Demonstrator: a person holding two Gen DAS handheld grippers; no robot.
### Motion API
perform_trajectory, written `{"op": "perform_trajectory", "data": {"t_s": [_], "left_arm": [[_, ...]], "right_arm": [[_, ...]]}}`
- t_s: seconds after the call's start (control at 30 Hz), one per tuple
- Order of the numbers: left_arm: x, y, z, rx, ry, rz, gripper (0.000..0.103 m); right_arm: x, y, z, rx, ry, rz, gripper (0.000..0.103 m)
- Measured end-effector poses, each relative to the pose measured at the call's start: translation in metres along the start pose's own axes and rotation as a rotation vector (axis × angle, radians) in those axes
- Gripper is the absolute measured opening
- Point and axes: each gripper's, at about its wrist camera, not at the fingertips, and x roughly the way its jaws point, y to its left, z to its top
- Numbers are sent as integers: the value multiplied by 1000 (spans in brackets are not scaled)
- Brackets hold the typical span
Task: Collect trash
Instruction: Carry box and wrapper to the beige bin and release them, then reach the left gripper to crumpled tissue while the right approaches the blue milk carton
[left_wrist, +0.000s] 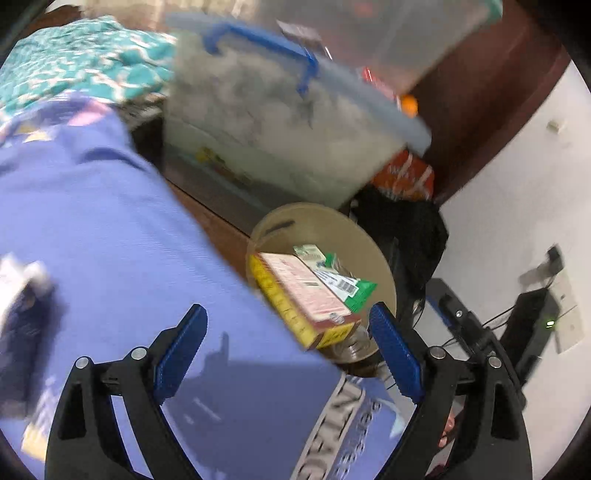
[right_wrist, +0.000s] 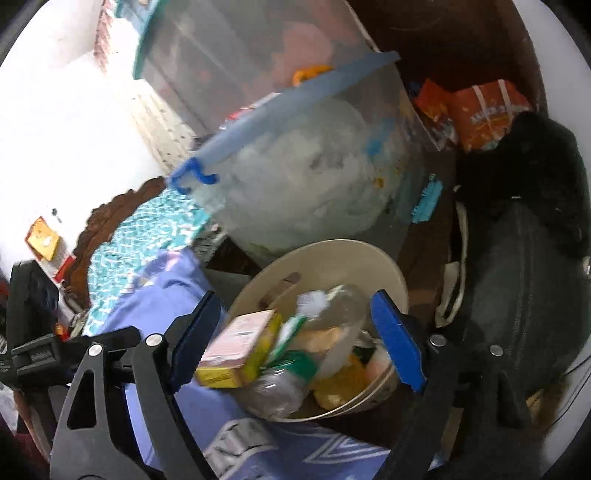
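Both tongs, the left gripper (left_wrist: 290, 352) and right gripper (right_wrist: 297, 341), gape wide and empty above a beige bin (right_wrist: 391, 266) beside the purple bedspread (left_wrist: 110, 221), apparently placed for easy drops, already holding a pink-and-yellow carton (right_wrist: 236, 343) and plastic bottle (right_wrist: 332, 317).

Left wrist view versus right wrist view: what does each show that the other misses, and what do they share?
Only the left wrist view shows the black electronics with a green light by the white wall, and a green wrapper in the bin. Only the right wrist view shows the clear plastic bottle in the bin, the dark bag and a teal comb-like item. Both show the beige trash bin, the pink and yellow box, the blue-lidded storage tub, the purple bedsheet, and an open, empty tool.
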Motion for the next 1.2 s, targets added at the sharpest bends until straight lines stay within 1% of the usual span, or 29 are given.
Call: {"op": "perform_trajectory", "data": {"t_s": [0.07,0.13,0.17,0.2,0.27,0.3,0.33,0.37,0.47,0.53,0.6,0.63,0.67,0.7,0.77,0.83,0.9,0.97,1.0,1.03,1.07,1.1,1.13,1.17,1.2], "left_arm": [[-35,22,-9,-39,-57,9,85],[-71,44,-21,-79,-116,21,85],[-92,59,-28,-103,-157,48,85],[-107,70,-33,-122,-188,81,85],[-147,105,-49,-184,-258,194,85],[-159,118,-54,-211,-270,238,85],[-173,137,-62,-253,-274,304,84],[-182,151,-68,-282,-275,349,84],[-207,194,-92,-358,-277,508,84],[-206,208,-101,-372,-245,557,84],[-197,216,-106,-363,-200,558,85],[-189,218,-108,-349,-178,561,85],[-182,218,-107,-332,-161,568,85],[-177,218,-110,-319,-153,575,85],[-160,220,-107,-290,-129,591,86],[-151,224,-104,-274,-125,577,86],[-147,224,-103,-268,-128,575,86],[-143,226,-102,-261,-131,569,86],[-141,226,-102,-258,-130,564,84],[-139,226,-102,-252,-129,551,79],[-138,225,-102,-245,-127,525,68],[-135,225,-101,-243,-125,501,60],[-134,224,-101,-242,-117,475,43],[-134,222,-101,-240,-108,458,39],[-134,220,-101,-235,-108,470,37]], "right_arm": [[-4,16,-4,-23,22,42,83],[-5,36,-9,-60,56,88,80],[-5,47,-13,-87,75,110,76],[-5,57,-17,-109,92,124,74],[-1,87,-27,-177,145,169,66],[1,99,-32,-198,168,188,63],[5,114,-39,-224,202,215,62],[8,124,-43,-240,226,232,62],[27,168,-67,-291,338,295,62],[43,195,-82,-315,409,321,63],[59,220,-96,-333,459,316,65],[68,234,-104,-343,478,316,71],[74,243,-108,-347,486,313,80],[83,254,-114,-346,490,295,84],[100,270,-119,-321,501,262,86],[123,286,-126,-280,520,219,87],[136,298,-131,-264,515,183,88],[146,312,-138,-285,518,163,89],[147,318,-142,-298,520,157,90],[150,322,-146,-315,524,151,91],[152,328,-154,-348,526,127,91],[153,329,-158,-365,524,109,89],[153,328,-162,-374,529,99,88],[152,325,-164,-369,528,106,84],[148,321,-164,-360,524,122,76]]}}
